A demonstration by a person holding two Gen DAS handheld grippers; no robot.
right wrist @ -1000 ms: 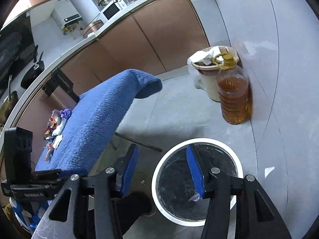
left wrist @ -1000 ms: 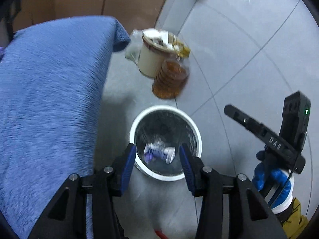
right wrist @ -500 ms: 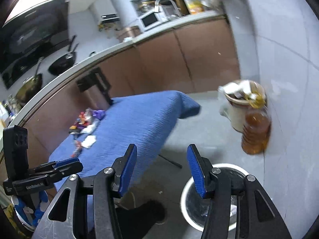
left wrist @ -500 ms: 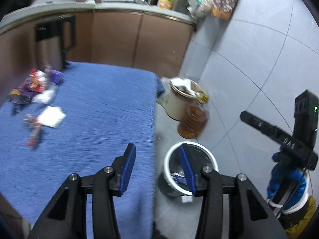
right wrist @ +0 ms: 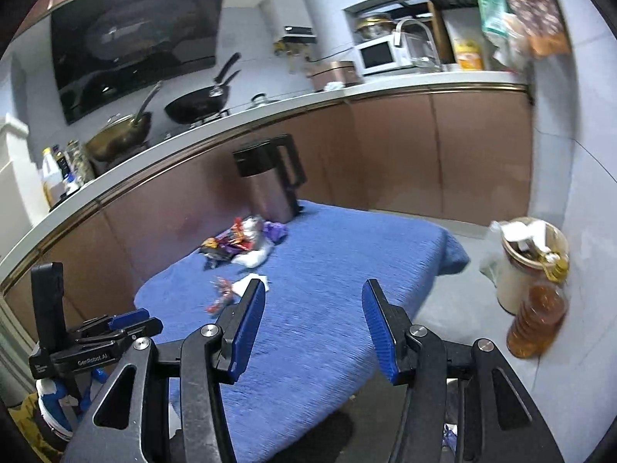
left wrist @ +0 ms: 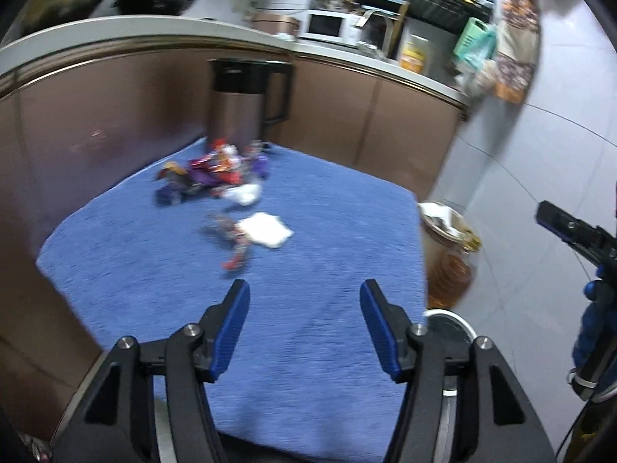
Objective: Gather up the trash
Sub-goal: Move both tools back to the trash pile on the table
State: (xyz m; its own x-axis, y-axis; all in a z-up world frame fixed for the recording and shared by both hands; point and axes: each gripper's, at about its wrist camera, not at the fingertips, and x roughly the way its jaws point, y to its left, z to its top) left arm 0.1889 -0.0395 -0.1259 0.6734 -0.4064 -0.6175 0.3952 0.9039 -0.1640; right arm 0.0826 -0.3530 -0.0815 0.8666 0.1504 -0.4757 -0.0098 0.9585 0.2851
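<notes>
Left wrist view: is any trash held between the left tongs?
No. The left tongs stand open with only the blue cloth showing between them; the wrappers lie farther off by the kettle.

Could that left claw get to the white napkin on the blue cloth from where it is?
Probably yes. The left claw is open and empty, pointing over the blue cloth towards the napkin. Only bare cloth lies between; a small wrapper sits beside the napkin, not in the way.
</notes>
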